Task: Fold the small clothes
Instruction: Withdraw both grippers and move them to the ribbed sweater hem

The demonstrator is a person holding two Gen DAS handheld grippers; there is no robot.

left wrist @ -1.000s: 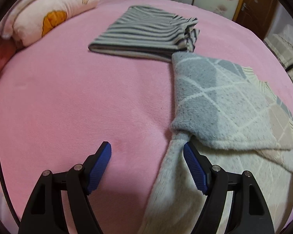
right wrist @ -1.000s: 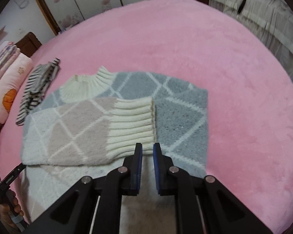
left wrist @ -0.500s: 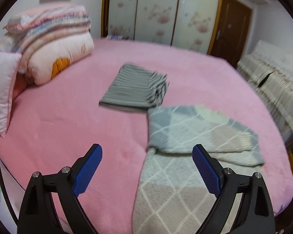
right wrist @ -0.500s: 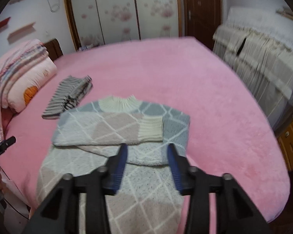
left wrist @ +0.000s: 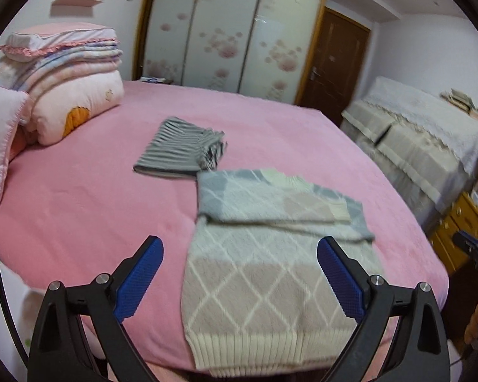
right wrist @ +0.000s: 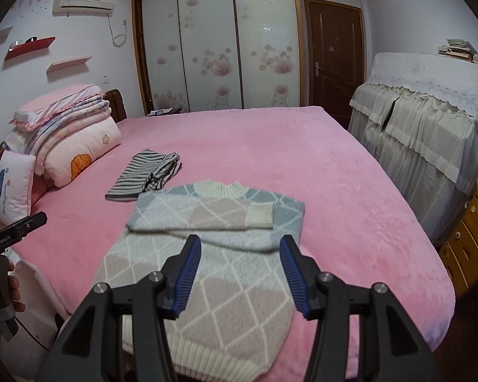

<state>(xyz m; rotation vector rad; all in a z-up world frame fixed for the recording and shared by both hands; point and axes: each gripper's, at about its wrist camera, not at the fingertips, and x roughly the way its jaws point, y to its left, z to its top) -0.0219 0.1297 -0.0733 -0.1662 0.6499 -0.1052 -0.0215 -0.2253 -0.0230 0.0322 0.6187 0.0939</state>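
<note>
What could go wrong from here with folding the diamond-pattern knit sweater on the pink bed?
The grey, beige and cream diamond-pattern knit sweater has its ribbed hem at the edge of the pink bed; a tug might slide it off. Its folded sleeves lie loose and could unfold. The folded grey striped garment lies close and could be disturbed.

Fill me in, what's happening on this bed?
A person with a handheld gripper in each hand is folding clothes on the pink bed. The diamond-pattern sweater lies flat with both sleeves folded across the chest, its hem at the near edge. Both the left gripper and right gripper are empty above it; their jaws have just been opening. A striped garment lies already folded further back.
</note>
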